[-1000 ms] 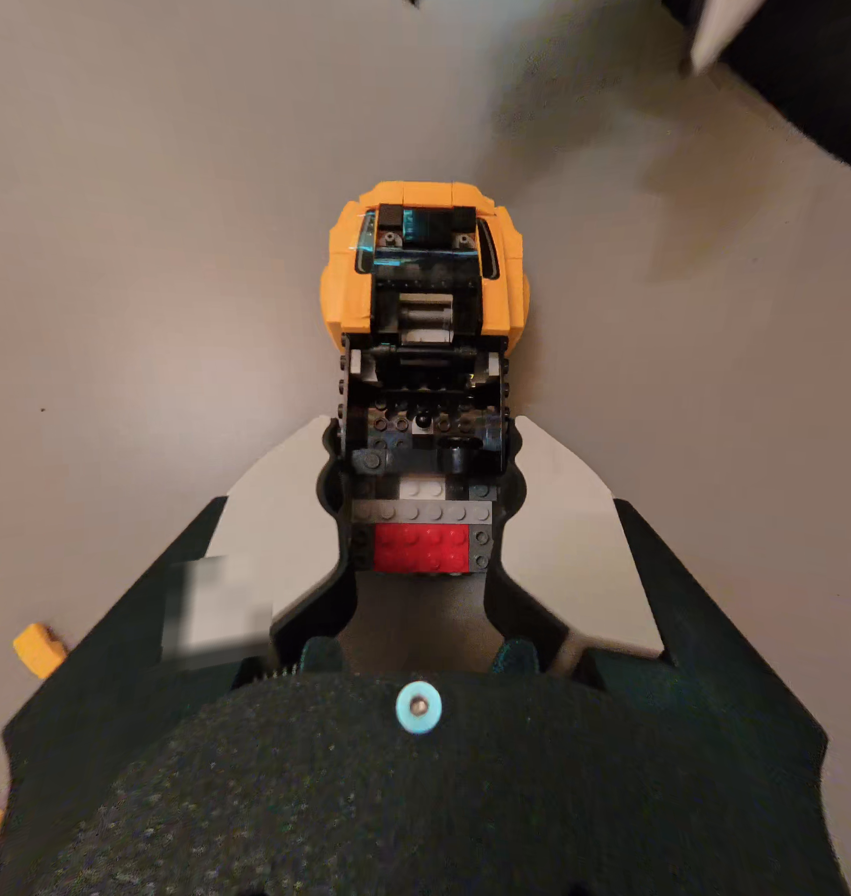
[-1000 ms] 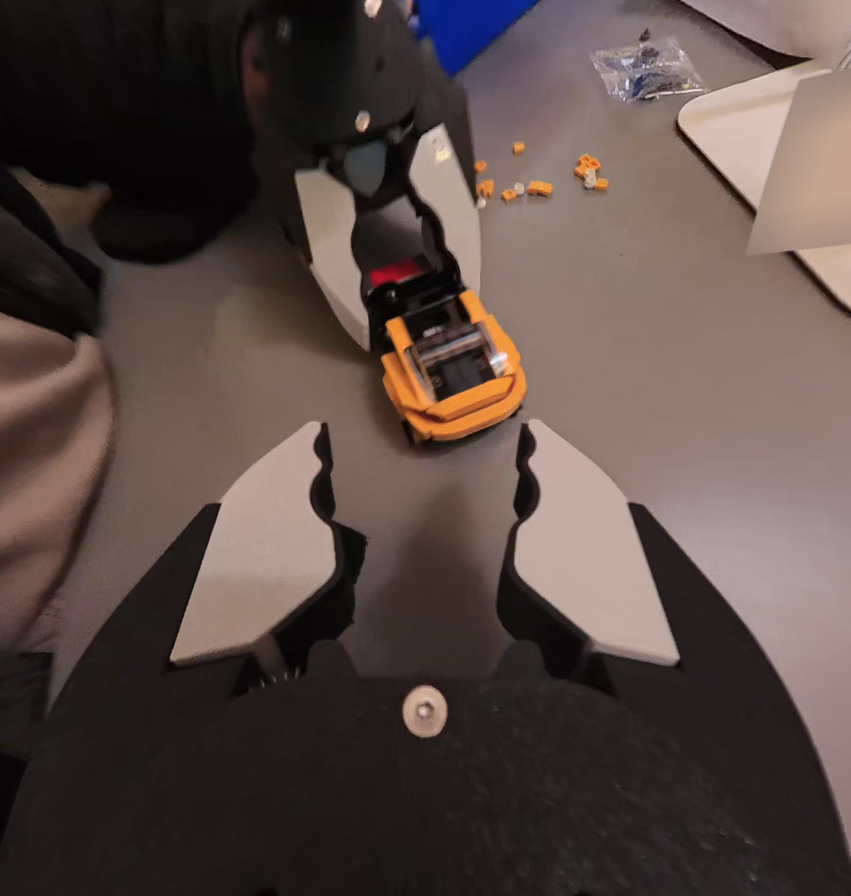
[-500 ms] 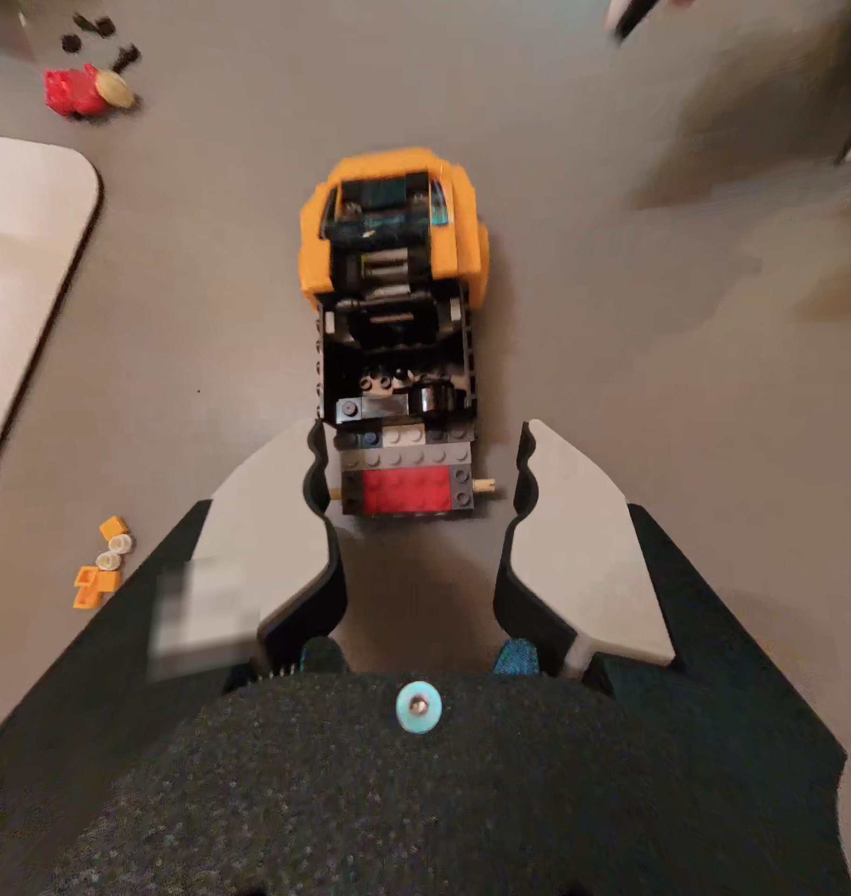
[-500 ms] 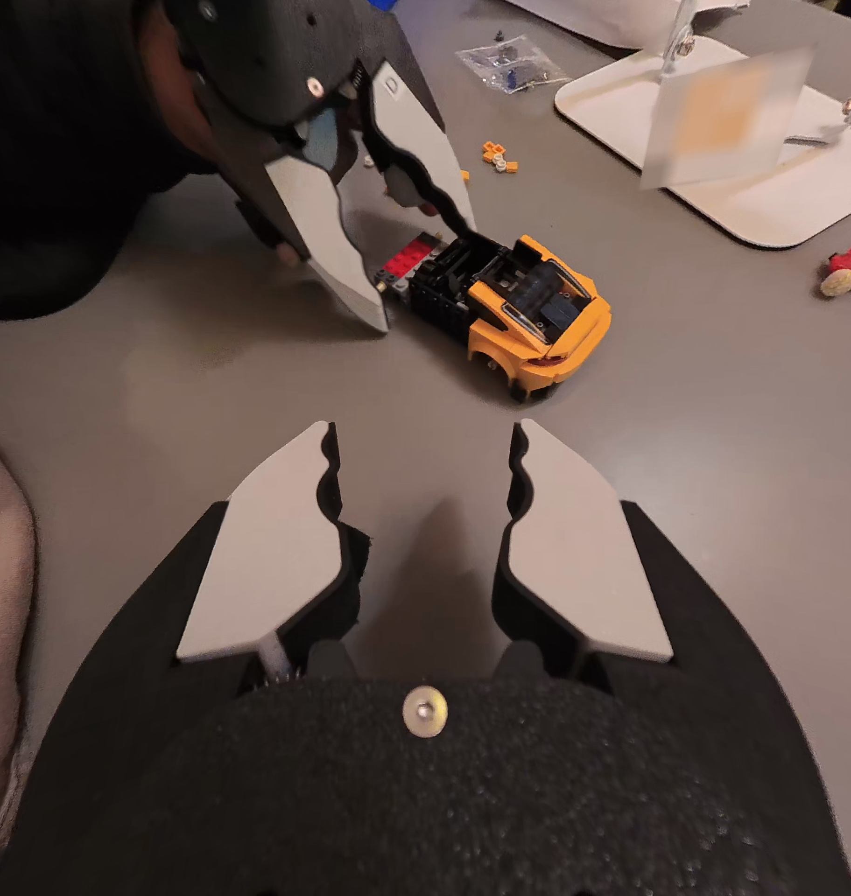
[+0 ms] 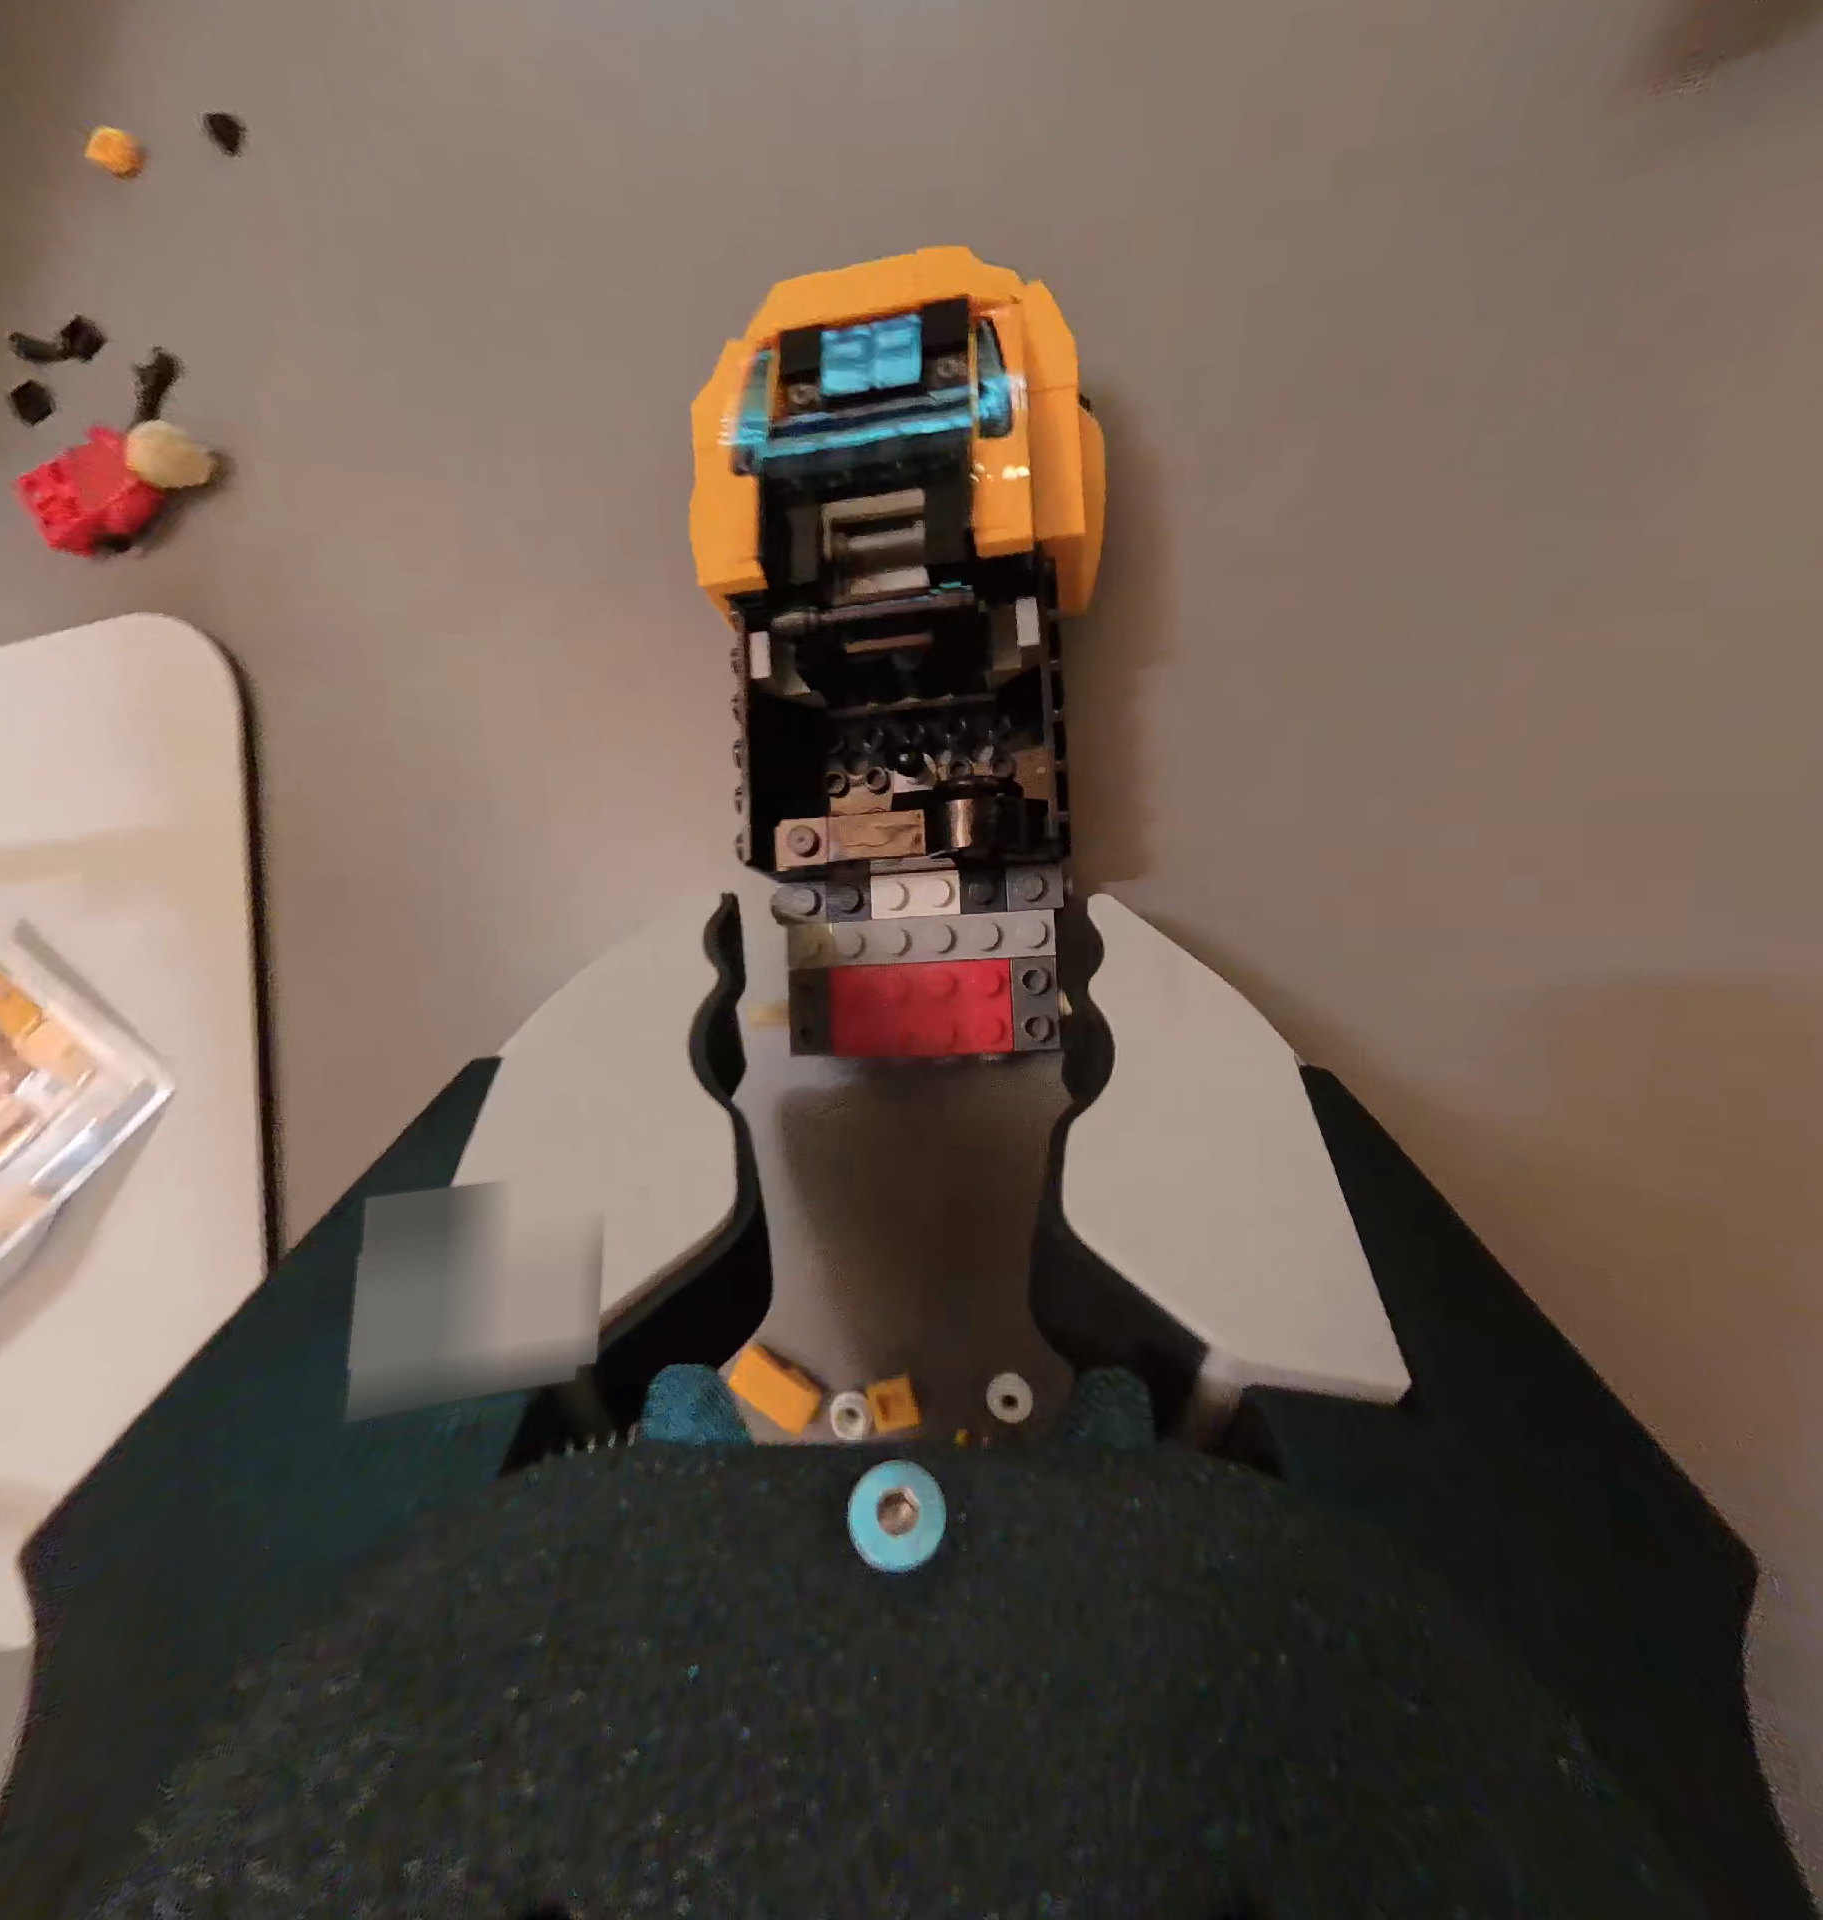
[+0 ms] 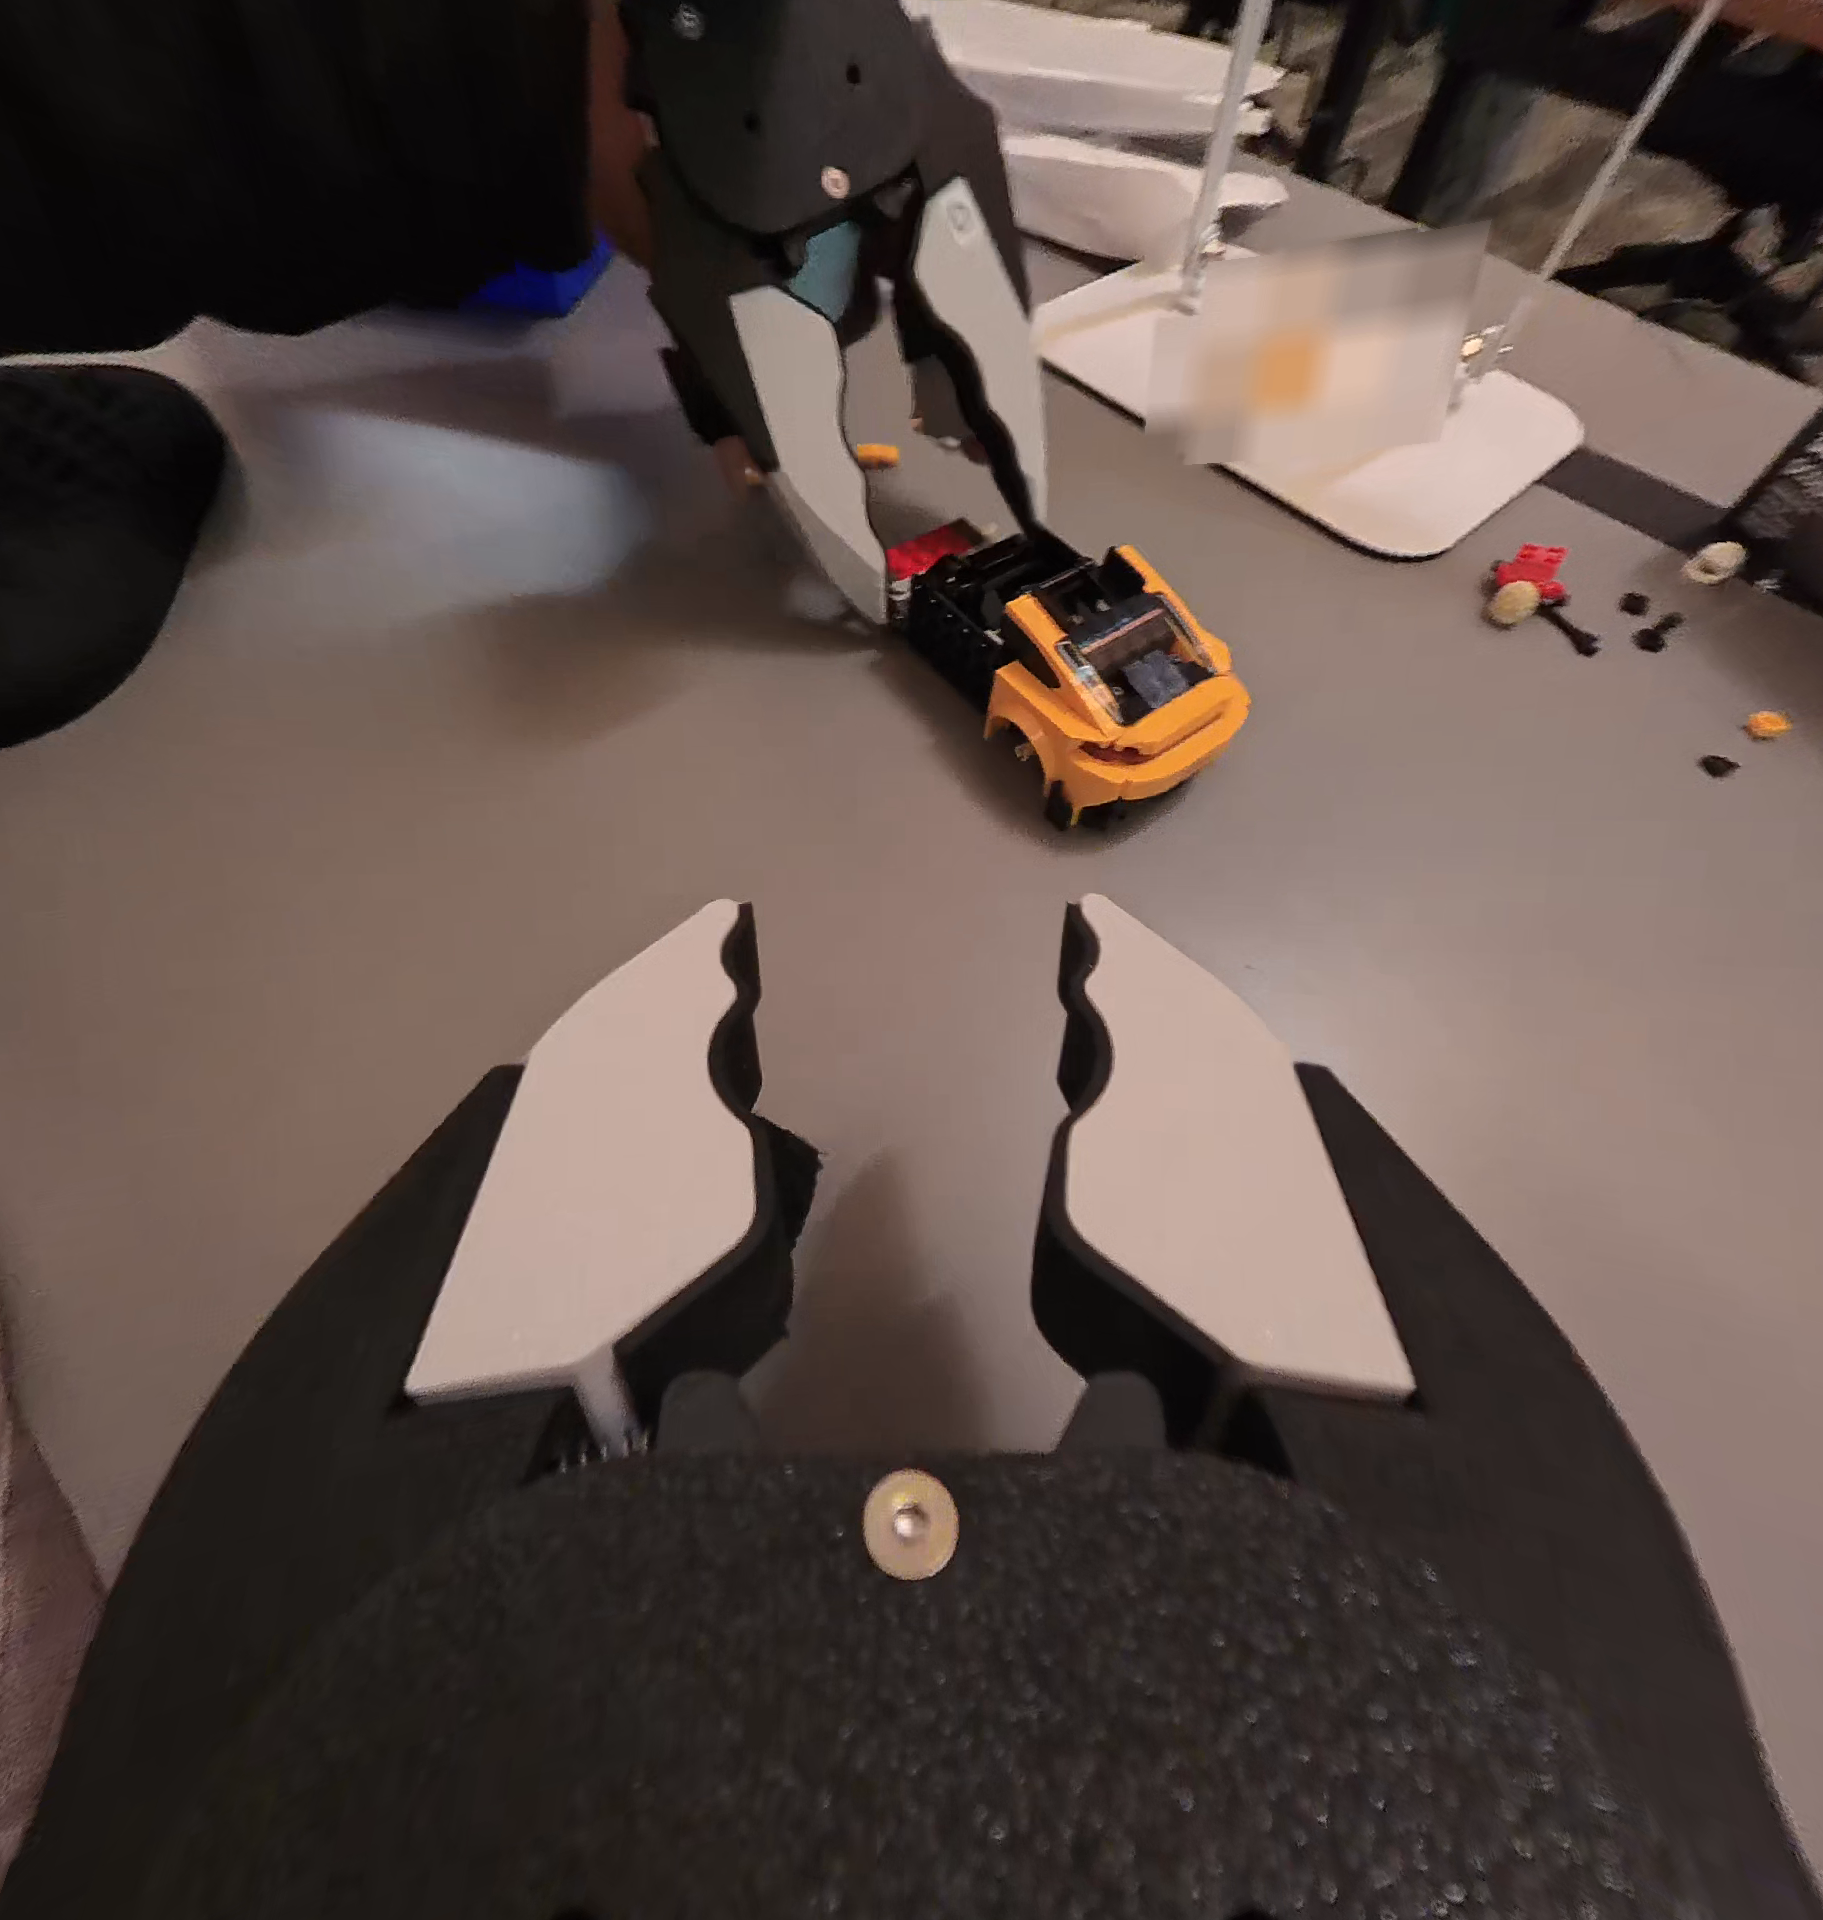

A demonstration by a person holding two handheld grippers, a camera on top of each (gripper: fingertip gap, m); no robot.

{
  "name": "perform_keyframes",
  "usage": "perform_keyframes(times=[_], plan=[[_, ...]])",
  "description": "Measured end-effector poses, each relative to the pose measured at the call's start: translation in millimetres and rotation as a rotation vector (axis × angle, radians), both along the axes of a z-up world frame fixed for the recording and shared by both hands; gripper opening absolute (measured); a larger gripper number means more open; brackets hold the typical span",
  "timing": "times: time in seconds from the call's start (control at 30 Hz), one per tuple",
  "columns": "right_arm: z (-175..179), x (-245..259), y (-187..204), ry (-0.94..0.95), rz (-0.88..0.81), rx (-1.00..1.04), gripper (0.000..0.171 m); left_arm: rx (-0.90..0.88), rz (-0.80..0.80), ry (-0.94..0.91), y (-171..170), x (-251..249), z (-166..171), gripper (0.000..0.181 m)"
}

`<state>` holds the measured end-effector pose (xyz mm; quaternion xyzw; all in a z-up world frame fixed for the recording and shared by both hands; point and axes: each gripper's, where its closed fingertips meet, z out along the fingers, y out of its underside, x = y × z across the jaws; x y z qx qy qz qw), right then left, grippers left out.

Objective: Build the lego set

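The part-built lego car [image 5: 886, 665] stands on the grey table. It has an orange body at the far end, a black open middle and a red and grey plate end [image 5: 922, 1008] nearest me. My left gripper [image 5: 907, 904] is open; its fingers flank the red end closely, with a thin gap at the left finger. In the right wrist view the car [image 6: 1083, 665] lies ahead to the right, with the left gripper [image 6: 954, 566] over its red end. My right gripper [image 6: 907, 904] is open and empty, low over bare table short of the car.
Small orange and white loose pieces [image 5: 782, 1387] lie under the left gripper's base. A red piece with black bits [image 5: 86, 499] lies far left, also shown at the right [image 6: 1530, 571]. A white stand base [image 6: 1406, 488] with a booklet [image 5: 13, 1091] is beside the car. A dark sleeve [image 6: 263, 156] is at top left. My hands' fingertips stand some 20 cm from each other.
The left gripper let go of the car's black middle, drew back, then moved forward so its fingers flank the red end. The right gripper swung, and the car now sits farther right in its view.
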<state>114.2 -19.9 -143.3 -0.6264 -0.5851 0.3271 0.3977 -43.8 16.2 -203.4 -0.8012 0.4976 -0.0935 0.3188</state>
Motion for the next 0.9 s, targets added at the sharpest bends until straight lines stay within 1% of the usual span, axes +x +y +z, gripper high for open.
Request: perform_keyframes(times=[0.07,0.1,0.13,0.17,0.2,0.27,0.3,0.37,0.47,0.57,0.63,0.73,0.8,0.9], plan=[[-0.5,3.0,3.0,0.006,-0.041,0.028,0.055,0.036,0.071,-0.074,-1.5,0.8,14.9,0.056],[-1.8,3.8,4.4,0.002,-0.057,0.04,0.055,0.065,0.116,-0.139,-4.0,3.0,25.7,0.052],[-3.4,4.2,7.0,-0.005,-0.078,0.047,0.056,0.094,0.172,-0.214,-7.4,6.0,37.4,0.044],[-4.8,3.3,8.9,-0.013,-0.098,0.043,0.055,0.123,0.237,-0.284,-12.4,8.9,49.0,0.032],[-5.4,1.1,10.0,-0.016,-0.121,0.025,0.051,0.159,0.296,-0.349,-19.5,12.6,60.4,0.019],[-6.3,-7.7,10.1,-0.019,-0.17,-0.02,0.03,0.267,0.385,-0.456,-39.0,21.6,81.2,0.0],[-7.0,-12.9,11.0,-0.02,-0.196,-0.024,0.02,0.317,0.435,-0.485,-49.5,24.3,88.4,0.0],[-5.9,-23.4,15.9,0.009,-0.261,-0.021,0.0,0.36,0.51,-0.532,-72.5,33.2,96.4,0.0],[-4.1,-35.0,16.9,0.035,-0.304,-0.017,0.0,0.424,0.628,-0.629,-98.3,39.7,107.4,0.0],[-4.1,-40.9,15.5,0.057,-0.342,-0.002,0.0,0.475,0.721,-0.677,-108.1,35.4,105.3,0.0],[-7.3,-41.3,16.9,0.083,-0.385,-0.006,0.0,0.465,0.736,-0.705,-111.0,37.5,102.4,0.0],[-15.2,-39.4,19.5,0.093,-0.431,0.001,0.0,0.493,0.726,-0.643,-112.7,38.6,99.7,0.0],[-12.9,-37.5,23.1,0.103,-0.451,0.014,0.0,0.475,0.723,-0.62,-111.7,38.5,93.2,0.0],[-18.3,-35.9,26.7,0.092,-0.466,0.005,0.0,0.441,0.742,-0.612,-109.6,35.8,85.0,0.0]])
